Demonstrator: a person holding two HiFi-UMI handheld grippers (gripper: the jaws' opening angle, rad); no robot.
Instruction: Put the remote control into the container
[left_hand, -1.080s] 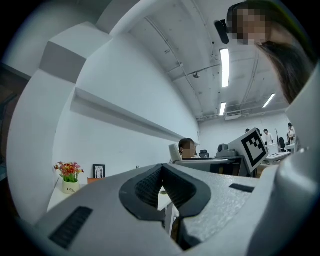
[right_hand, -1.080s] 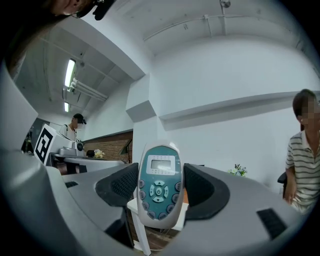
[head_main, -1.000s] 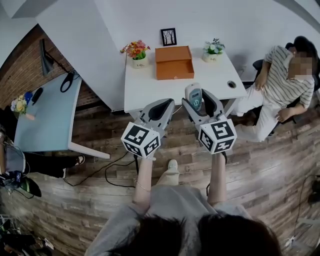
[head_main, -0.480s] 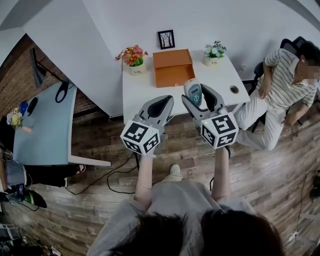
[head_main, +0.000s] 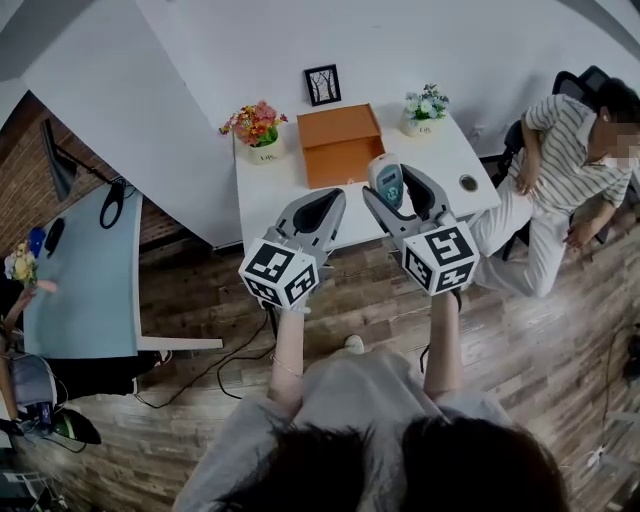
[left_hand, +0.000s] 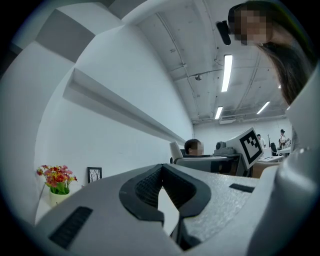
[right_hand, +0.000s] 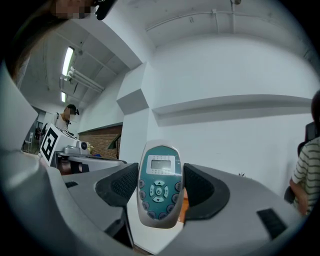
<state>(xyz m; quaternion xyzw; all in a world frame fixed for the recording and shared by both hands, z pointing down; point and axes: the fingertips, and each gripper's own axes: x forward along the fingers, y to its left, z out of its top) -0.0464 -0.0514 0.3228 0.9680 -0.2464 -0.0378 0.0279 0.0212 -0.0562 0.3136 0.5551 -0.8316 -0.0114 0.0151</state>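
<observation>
Currently: right hand-held gripper (head_main: 392, 190) clenched on upright remote control (right_hand: 159, 185); left hand-held gripper (head_main: 335, 197) closed, empty; orange container (head_main: 340, 146) on white bench (head_main: 268, 198).

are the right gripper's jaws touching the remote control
Touching. The right gripper view shows the right gripper clamping the remote control, a jaw pressed on each side.

White table (head_main: 268, 198) sits ahead of left gripper (head_main: 322, 203) and right gripper (head_main: 398, 186); flower pot w/ red-orange blooms (head_main: 253, 128) ahead-left of left gripper, at table's far left corner; small black picture frame (head_main: 322, 85) further ahead, by the wall; 2nd pot w/ pale flowers (head_main: 425, 105) ahead of right gripper; round grommet hole (head_main: 467, 183) just right of right gripper; seated person in striped shirt (head_main: 565, 165) further right, off the table; light-blue table (head_main: 85, 270) well left of left gripper; wood floor (head_main: 540, 330) below.
</observation>
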